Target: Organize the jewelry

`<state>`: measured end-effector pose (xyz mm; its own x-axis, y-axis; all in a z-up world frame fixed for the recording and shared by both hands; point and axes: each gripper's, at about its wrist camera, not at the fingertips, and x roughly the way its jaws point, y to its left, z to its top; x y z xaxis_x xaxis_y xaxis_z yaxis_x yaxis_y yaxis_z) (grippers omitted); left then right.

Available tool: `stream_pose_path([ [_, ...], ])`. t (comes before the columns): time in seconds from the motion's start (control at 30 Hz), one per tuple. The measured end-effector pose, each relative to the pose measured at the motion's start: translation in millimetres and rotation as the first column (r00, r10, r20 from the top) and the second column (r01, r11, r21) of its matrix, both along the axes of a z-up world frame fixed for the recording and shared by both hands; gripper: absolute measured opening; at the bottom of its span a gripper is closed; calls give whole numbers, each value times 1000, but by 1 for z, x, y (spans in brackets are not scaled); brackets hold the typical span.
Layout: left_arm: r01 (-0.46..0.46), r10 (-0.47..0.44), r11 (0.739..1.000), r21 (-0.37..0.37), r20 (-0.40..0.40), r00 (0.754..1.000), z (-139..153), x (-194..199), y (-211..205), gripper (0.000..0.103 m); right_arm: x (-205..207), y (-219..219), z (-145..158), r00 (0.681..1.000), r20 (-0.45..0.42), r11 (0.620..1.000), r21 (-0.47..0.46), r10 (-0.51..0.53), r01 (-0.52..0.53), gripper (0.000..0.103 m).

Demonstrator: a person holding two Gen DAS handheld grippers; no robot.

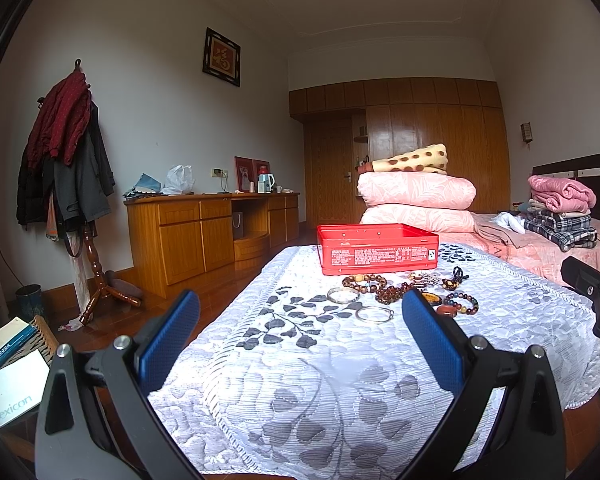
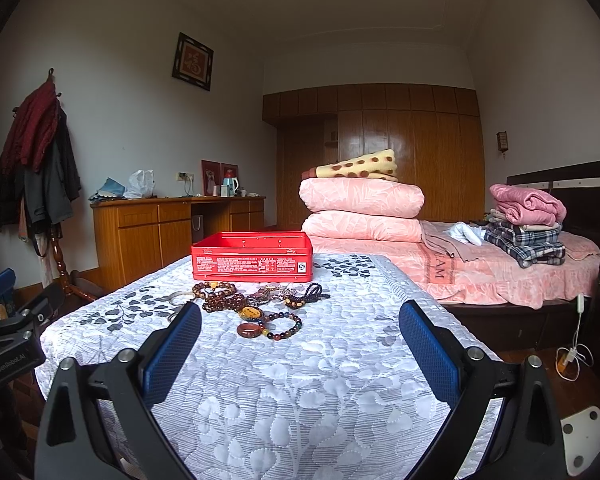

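Left gripper point(image 1: 300, 320) spread wide, holding nothing, hovering above the quilt point(image 1: 320, 380). Right gripper point(image 2: 300, 332) likewise released and empty, over the same quilt, just short of the jewelry. Between and beyond the blue fingers point(image 2: 428, 348): a loose heap of jewelry point(image 2: 252, 304) lying on the quilt. Nearest, a reddish ring point(image 2: 249, 331) touching a multicoloured bead bracelet point(image 2: 285, 326). Farther left, two silver bangles point(image 1: 374, 314), apart from the beads. Brown bead strands point(image 2: 220, 298) and a dark knotted cord point(image 2: 314, 294) close before the red tin point(image 2: 252, 256). Tin open, upright, just behind the heap. Folded pink bedding point(image 2: 362, 210) stacked beyond on the bed.
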<state>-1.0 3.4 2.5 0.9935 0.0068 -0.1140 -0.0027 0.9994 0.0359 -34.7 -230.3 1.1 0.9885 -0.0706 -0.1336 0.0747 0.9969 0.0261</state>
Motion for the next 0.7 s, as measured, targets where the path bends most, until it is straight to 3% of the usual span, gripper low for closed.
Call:
stream_pose_path([
  [0.47,-5,5,1000,2,-25,1000,0,2,3,98,14,3,-8,1000,-23,1000,6,11,-11,97],
  [0.7,3,-3,1000,-1,-77,997,-6,25,3,98,32,-3,-12,995,-90,999,27,44,-42,97],
])
